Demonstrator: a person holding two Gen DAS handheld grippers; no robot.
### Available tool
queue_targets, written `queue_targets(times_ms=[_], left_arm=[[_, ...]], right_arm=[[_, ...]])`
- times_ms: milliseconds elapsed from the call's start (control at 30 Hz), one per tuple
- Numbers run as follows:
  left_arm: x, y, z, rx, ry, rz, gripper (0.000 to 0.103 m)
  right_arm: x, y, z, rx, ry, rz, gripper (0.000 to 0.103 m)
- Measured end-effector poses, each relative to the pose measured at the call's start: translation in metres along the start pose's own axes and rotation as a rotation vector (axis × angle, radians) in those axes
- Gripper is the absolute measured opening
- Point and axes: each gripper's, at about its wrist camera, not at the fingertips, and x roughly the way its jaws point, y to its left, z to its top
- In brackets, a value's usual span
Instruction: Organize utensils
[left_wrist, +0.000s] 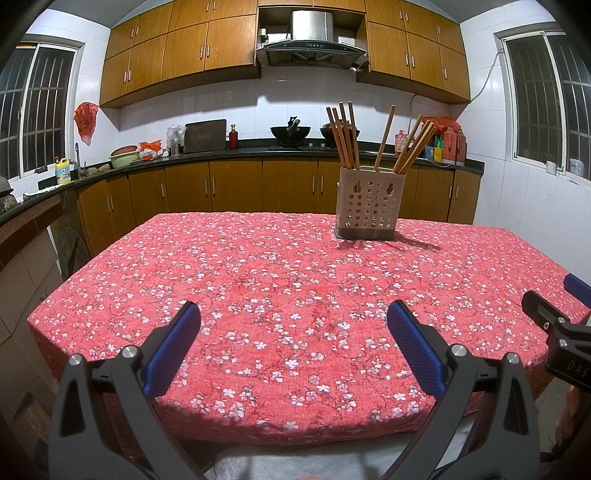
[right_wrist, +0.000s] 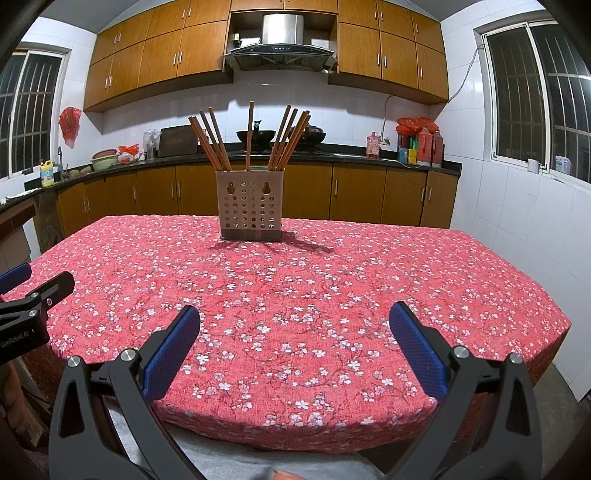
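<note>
My left claw (left_wrist: 293, 341) and right claw (right_wrist: 294, 343) both gape wide, holding nothing, at the near edge of the red flowered tablecloth (right_wrist: 295, 295). The brown wooden chopsticks (right_wrist: 249, 138) all stand in the beige perforated plastic holder (right_wrist: 250, 203) (far side); this fits sorted-and-done, or about to be regrouped.

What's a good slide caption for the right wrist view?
Right gripper, jaws open, faces a perforated holder of wooden chopsticks standing on a red floral tablecloth.
</note>
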Motion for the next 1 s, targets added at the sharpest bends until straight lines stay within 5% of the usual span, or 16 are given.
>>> queue_targets(times_ms=[1000], left_arm=[[0.0044,0.0011,0.0003,0.002,0.007,-0.006,0.099]], right_arm=[[0.0,0.0,0.0005,0.001,0.002,0.0,0.101]])
